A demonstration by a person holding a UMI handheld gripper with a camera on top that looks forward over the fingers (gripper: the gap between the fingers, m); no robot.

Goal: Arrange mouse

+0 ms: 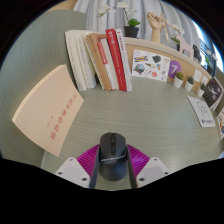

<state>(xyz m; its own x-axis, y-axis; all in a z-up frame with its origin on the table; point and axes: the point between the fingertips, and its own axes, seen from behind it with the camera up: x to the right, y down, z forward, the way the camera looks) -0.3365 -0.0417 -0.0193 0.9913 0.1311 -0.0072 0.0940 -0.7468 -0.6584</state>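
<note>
Gripper view: gripper (111, 166) had both pink pads (88, 158) pressed on the sides of a dark grey mouse (111, 153), so the claw was clamped on it. Mouse sat low between the fingers, over a pale grey-green table (120, 112). Beyond the fingers, to the left, a tan book (51, 108) lay flat. Further back a row of upright books (100, 58) leaned by the wall, a small potted plant (132, 26) behind them, cards and small items (178, 75) off to the right
</note>
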